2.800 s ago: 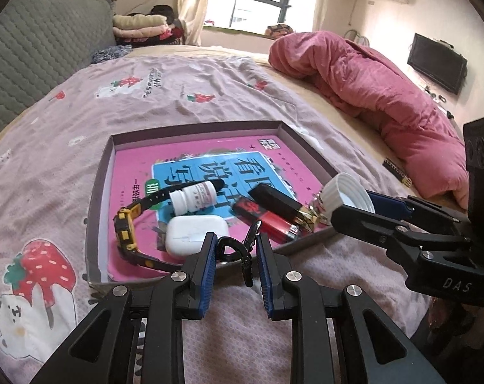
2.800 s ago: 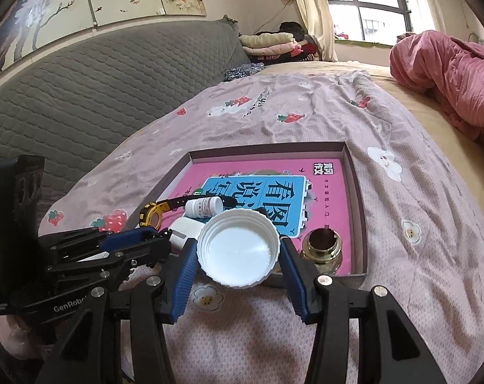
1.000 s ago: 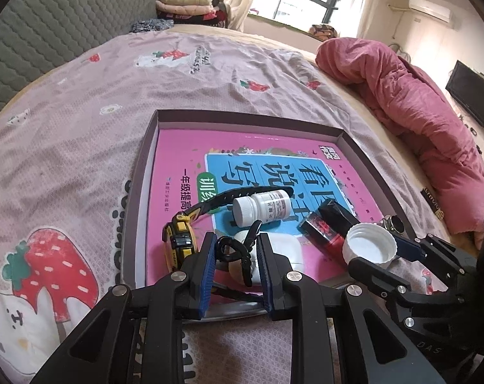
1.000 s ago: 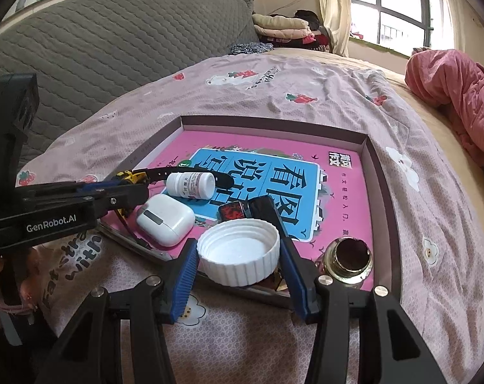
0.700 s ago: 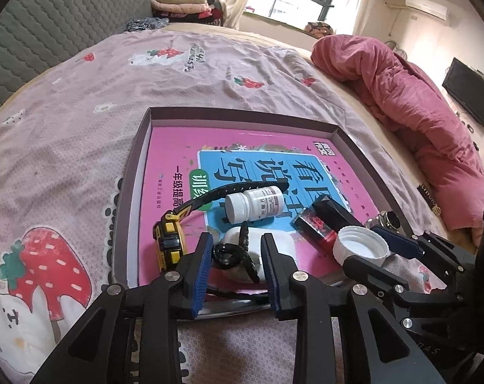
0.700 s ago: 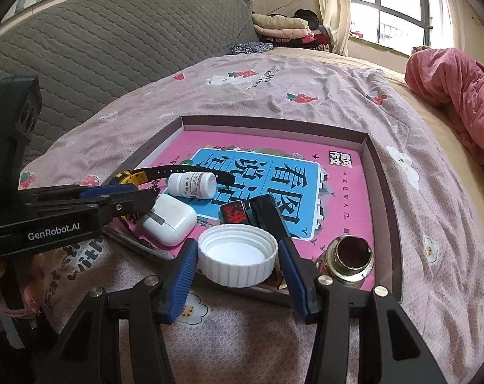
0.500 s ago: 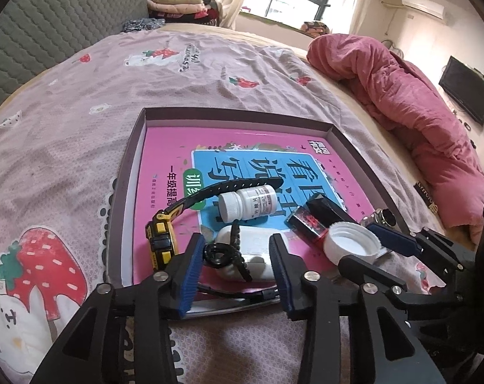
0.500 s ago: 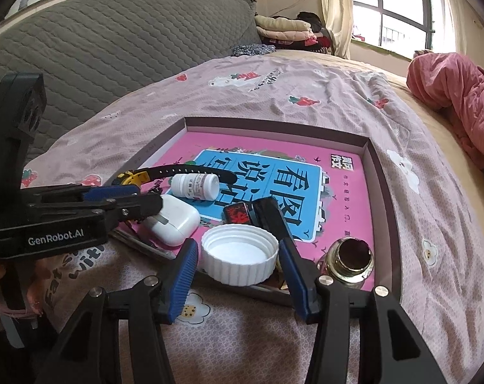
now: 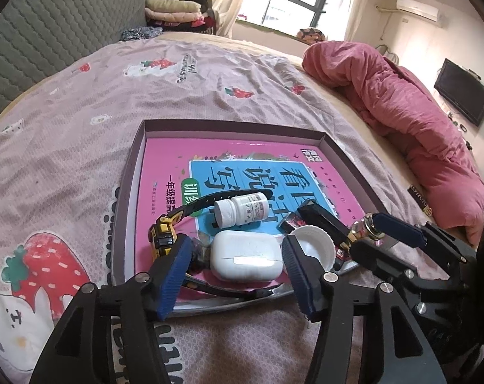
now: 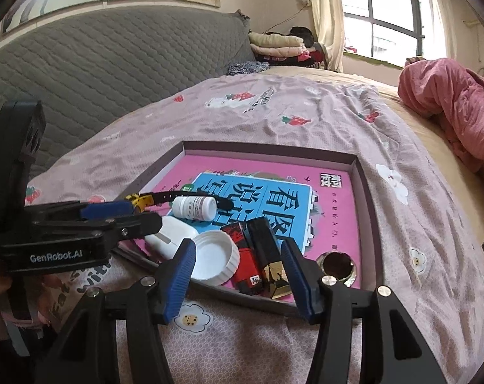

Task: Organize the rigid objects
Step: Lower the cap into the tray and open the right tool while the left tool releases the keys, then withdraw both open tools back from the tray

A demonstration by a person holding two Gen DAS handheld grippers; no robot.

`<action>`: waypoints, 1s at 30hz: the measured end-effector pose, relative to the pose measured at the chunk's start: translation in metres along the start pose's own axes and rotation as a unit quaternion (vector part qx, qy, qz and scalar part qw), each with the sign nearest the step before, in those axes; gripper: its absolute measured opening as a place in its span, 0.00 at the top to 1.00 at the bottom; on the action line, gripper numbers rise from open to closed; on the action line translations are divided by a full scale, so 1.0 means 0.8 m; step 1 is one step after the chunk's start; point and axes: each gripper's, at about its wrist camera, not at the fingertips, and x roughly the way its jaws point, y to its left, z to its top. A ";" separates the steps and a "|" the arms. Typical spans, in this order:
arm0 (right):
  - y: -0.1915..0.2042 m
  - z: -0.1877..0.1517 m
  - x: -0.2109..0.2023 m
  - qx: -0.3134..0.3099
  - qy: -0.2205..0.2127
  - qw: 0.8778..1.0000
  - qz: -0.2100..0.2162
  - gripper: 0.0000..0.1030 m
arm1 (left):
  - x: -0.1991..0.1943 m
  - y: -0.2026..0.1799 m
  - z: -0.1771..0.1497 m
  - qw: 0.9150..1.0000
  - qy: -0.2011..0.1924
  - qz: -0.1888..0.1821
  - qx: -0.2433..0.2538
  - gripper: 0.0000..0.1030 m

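Note:
A shallow box tray (image 9: 235, 126) (image 10: 267, 147) lined with a pink book lies on the bed. My left gripper (image 9: 235, 272) hovers over its near edge with the jaws opening. The white earbud case (image 9: 245, 257) shows between the fingers, untouched. A small black clip (image 9: 197, 255) lies by the left finger, partly hidden. My right gripper (image 10: 238, 272) is also opening. The white cap (image 10: 214, 259) rests in the tray close to its left finger, free on the other side. A pill bottle (image 9: 242, 212), a yellow-black watch (image 9: 163, 233), a red lighter (image 10: 245, 256), a black-gold lipstick (image 10: 269, 256) and a gold-rimmed jar (image 10: 336, 264) lie in the tray.
The tray sits on a pink sheet printed with strawberries (image 9: 46, 265). A rolled red quilt (image 9: 402, 96) lies along the right side. A grey padded headboard (image 10: 97, 64) stands at the left. Folded clothes (image 9: 174, 9) are stacked at the far end.
The left jaws spread and let go of the black clip, which now lies in the tray. The right jaws widened and the white cap settled into the tray.

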 end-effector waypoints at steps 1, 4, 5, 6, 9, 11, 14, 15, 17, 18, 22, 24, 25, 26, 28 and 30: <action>-0.003 0.000 -0.003 0.007 -0.003 1.000 0.000 0.47 | -0.002 -0.001 0.000 1.000 0.000 0.000 0.001 0.40; -0.009 -0.002 -0.011 0.023 -0.007 1.000 -0.003 0.46 | -0.010 -0.004 -0.004 1.000 -0.004 0.000 0.005 0.39; -0.010 -0.003 -0.013 0.028 -0.007 1.000 -0.004 0.45 | -0.012 -0.005 -0.005 1.000 -0.005 0.001 0.007 0.37; -0.011 -0.003 -0.016 0.032 -0.007 0.999 -0.007 0.43 | -0.016 -0.008 -0.007 1.000 -0.007 0.004 0.012 0.34; -0.015 -0.008 -0.025 0.047 -0.006 0.999 -0.009 0.39 | -0.026 -0.012 -0.011 1.000 -0.010 0.008 0.016 0.29; -0.016 -0.011 -0.032 0.055 -0.007 0.998 -0.011 0.39 | -0.031 -0.014 -0.014 1.000 -0.010 0.012 0.017 0.28; -0.013 -0.013 -0.041 0.051 -0.009 0.998 -0.019 0.39 | -0.040 -0.019 -0.019 0.999 -0.010 0.021 0.023 0.26; -0.013 -0.014 -0.044 0.052 -0.010 0.998 -0.021 0.39 | -0.044 -0.021 -0.021 0.999 -0.010 0.024 0.023 0.26; -0.011 -0.017 -0.050 0.054 -0.008 0.998 -0.027 0.39 | -0.050 -0.023 -0.025 0.999 -0.012 0.027 0.023 0.25; -0.009 -0.019 -0.052 0.055 -0.007 0.998 -0.031 0.38 | -0.054 -0.024 -0.027 0.999 -0.012 0.030 0.021 0.25; -0.006 -0.026 -0.064 0.061 -0.007 0.997 -0.044 0.38 | -0.066 -0.029 -0.033 0.999 -0.017 0.043 0.019 0.25; -0.005 -0.030 -0.069 0.068 -0.007 0.996 -0.050 0.38 | -0.071 -0.032 -0.035 0.998 -0.016 0.055 0.023 0.25; -0.006 -0.033 -0.072 0.073 -0.006 0.996 -0.054 0.38 | -0.073 -0.033 -0.036 0.998 -0.016 0.061 0.024 0.25; -0.007 -0.034 -0.073 0.078 -0.005 0.995 -0.053 0.38 | -0.075 -0.033 -0.037 0.998 -0.016 0.064 0.024 0.25; -0.011 -0.039 -0.077 0.090 -0.001 0.994 -0.054 0.38 | -0.077 -0.031 -0.039 0.998 -0.013 0.066 0.020 0.25; -0.012 -0.043 -0.079 0.095 0.002 0.994 -0.060 0.38 | -0.079 -0.030 -0.043 0.997 -0.004 0.073 0.014 0.25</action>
